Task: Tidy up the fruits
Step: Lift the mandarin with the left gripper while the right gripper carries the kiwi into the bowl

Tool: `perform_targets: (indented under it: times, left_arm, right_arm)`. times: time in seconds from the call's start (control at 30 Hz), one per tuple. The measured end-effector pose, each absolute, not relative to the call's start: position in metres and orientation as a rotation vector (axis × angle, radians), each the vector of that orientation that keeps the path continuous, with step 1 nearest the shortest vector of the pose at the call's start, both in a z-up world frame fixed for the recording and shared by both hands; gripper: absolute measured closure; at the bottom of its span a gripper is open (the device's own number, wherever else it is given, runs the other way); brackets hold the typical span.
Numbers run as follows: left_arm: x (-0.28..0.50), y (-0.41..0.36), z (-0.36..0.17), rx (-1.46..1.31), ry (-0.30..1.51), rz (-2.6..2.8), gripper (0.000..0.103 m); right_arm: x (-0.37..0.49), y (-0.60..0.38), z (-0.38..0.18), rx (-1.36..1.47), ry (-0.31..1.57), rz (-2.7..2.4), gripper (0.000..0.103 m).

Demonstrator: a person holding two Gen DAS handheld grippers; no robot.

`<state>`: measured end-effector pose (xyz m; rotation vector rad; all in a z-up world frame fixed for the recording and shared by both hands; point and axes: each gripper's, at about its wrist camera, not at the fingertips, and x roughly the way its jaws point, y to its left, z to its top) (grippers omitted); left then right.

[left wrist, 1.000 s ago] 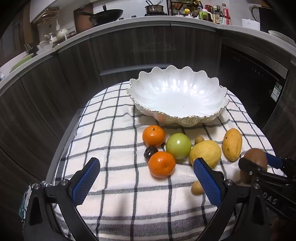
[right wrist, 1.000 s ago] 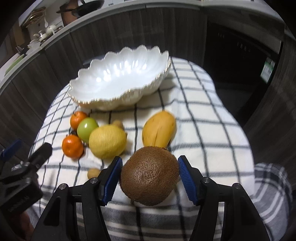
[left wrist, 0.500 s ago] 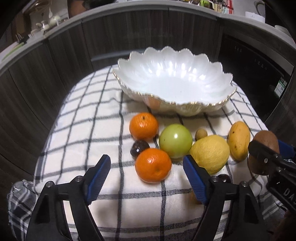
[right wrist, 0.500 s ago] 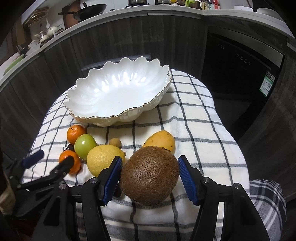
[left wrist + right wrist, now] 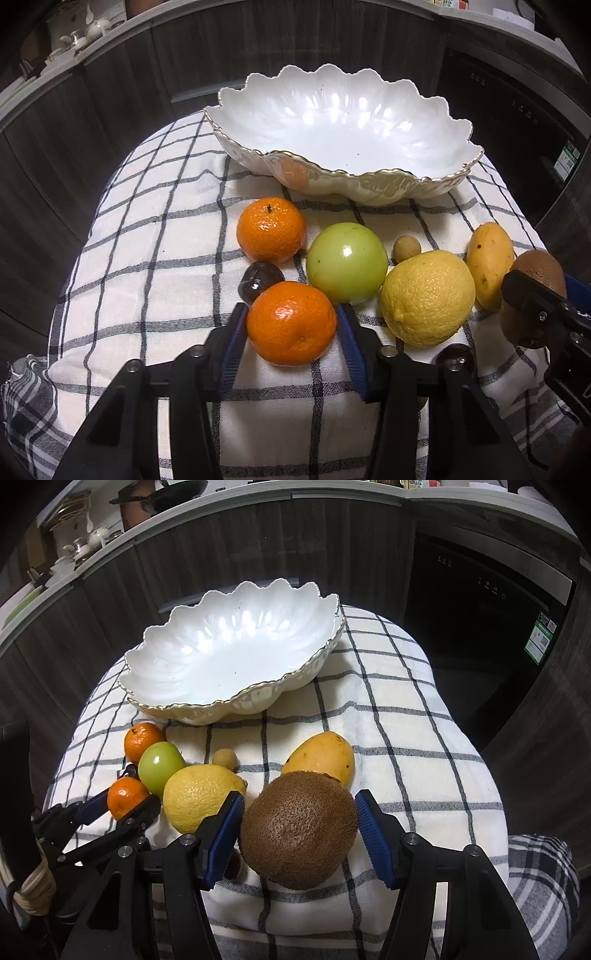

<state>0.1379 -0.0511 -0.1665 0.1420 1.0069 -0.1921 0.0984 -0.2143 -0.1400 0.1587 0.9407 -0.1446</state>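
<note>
Clamping orange point(image 5: 291, 322) in left gripper point(image 5: 291, 325), kiwi point(image 5: 298, 829) in right gripper point(image 5: 299, 827); risking slips, or nudged lemon point(image 5: 427, 297) rolling off table edge.

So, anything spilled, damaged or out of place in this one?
Nothing stands out. The white bowl sits upright with no fruit in it, and the fruits lie intact on the checked cloth.

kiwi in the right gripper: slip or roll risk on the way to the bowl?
The kiwi is fuzzy, so it probably grips well against the ribbed pads of the right gripper. It is round, so it may pivot between them. Released into the smooth white bowl, it will likely roll toward the middle.
</note>
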Motion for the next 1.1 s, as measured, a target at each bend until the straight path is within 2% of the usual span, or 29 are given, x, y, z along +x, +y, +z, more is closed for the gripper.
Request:
perform_targets:
  times: [0.3, 0.63, 0.87, 1.1]
  left_arm:
    - [0.132, -0.049, -0.157, 0.135, 0.985, -0.189, 0.058]
    - [0.141, -0.045, -0.113, 0.102, 0.913, -0.194, 0.058]
    - [0.172, -0.049, -0.083, 0.109, 0.841, -0.195, 0.058]
    - [0.217, -0.057, -0.075, 0.103, 0.825, -0.217, 0.058]
  right_arm:
    - [0.095, -0.214, -0.136, 0.162, 0.93, -0.142, 0.04]
    - [0.106, -0.213, -0.108, 0.174, 0.87, -0.118, 0.04]
    - [0.137, -0.21, -0.084, 0.146, 0.802, -0.089, 0.04]
    - [0.185, -0.213, -0.071, 0.128, 0.757, -0.079, 0.04]
